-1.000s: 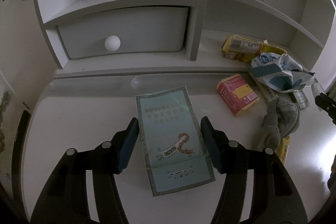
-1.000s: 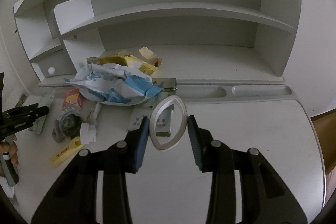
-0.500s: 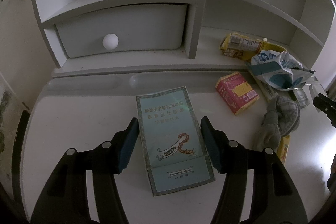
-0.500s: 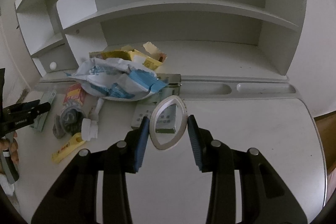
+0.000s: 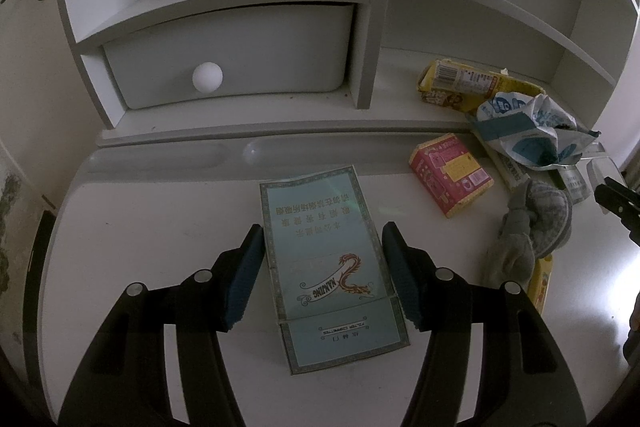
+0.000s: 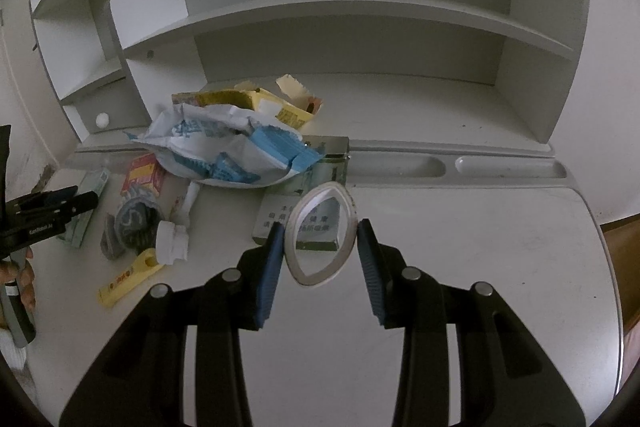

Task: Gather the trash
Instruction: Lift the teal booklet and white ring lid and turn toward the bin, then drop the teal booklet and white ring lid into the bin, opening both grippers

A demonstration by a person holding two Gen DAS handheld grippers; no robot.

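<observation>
In the left wrist view a pale green cigarette box (image 5: 332, 291) with a dragon print sits between the blue pads of my left gripper (image 5: 323, 227), which press on its long sides just above the white desk (image 5: 160, 227). My right gripper (image 6: 320, 225) is shut on a white ring (image 6: 320, 279), squeezed into an oval. Behind the ring lies a trash pile: a crumpled blue-and-white bag (image 6: 228, 147), a yellow wrapper (image 6: 248, 99), a red box (image 5: 450, 179), a grey sock (image 5: 532, 223), a white tube (image 6: 176, 227) and a yellow stick pack (image 6: 128, 279).
A white shelf unit (image 6: 340, 15) rises at the back of the desk, with a drawer and its round knob (image 5: 207, 77) on the left. A green-and-white carton (image 6: 276, 219) lies under the ring. A person's hand (image 6: 16, 275) shows at the far left.
</observation>
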